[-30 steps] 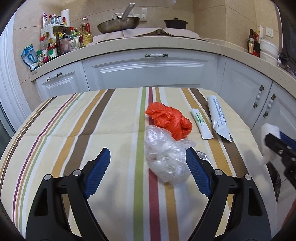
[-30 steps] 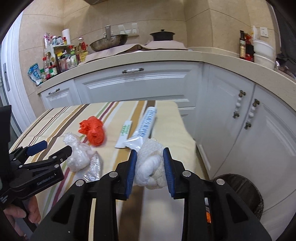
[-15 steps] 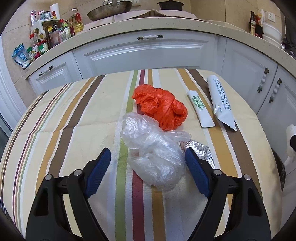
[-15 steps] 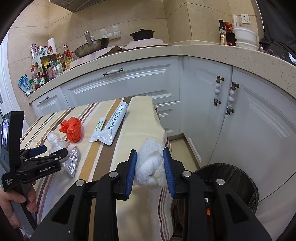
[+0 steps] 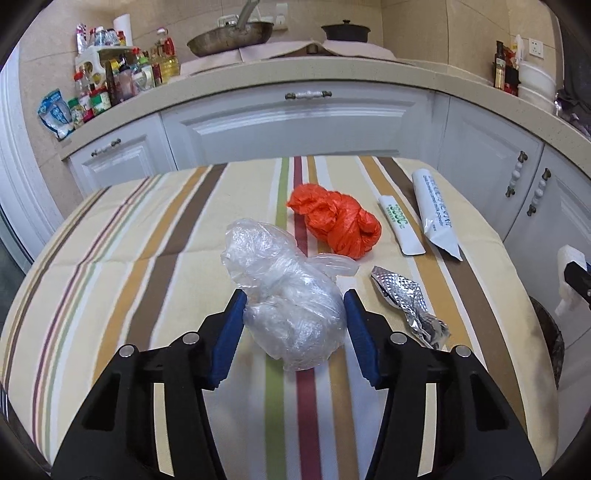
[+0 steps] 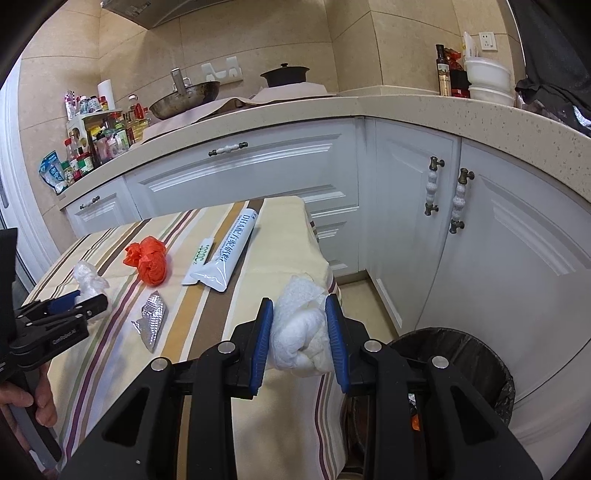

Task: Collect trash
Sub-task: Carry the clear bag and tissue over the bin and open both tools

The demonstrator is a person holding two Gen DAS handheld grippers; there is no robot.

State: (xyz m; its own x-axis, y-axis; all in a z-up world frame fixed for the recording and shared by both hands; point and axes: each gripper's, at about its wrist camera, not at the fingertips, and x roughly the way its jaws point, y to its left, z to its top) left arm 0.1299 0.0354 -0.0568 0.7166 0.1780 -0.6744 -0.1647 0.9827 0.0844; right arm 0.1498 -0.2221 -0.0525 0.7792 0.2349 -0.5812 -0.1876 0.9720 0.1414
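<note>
My left gripper (image 5: 293, 306) has its blue pads on both sides of a crumpled clear plastic bag (image 5: 284, 295) on the striped table, the pads touching its sides. The left gripper also shows in the right wrist view (image 6: 79, 301). My right gripper (image 6: 299, 325) is shut on a white paper wad (image 6: 301, 332) and holds it beyond the table's right edge, left of a black-lined trash bin (image 6: 461, 365). An orange plastic bag (image 5: 338, 223), a foil scrap (image 5: 406, 299), a small tube (image 5: 399, 229) and a large tube (image 5: 436, 214) lie on the table.
The striped tablecloth (image 5: 147, 258) covers the table. White cabinets (image 6: 461, 240) stand close to the right and behind. The counter holds bottles (image 5: 110, 85), a wok (image 5: 229, 37) and a pot (image 5: 345, 31). The trash bin rim also shows in the left wrist view (image 5: 554, 332).
My left gripper has closed in around the clear plastic bag. My right gripper has carried the paper wad off the table's right edge toward the bin.
</note>
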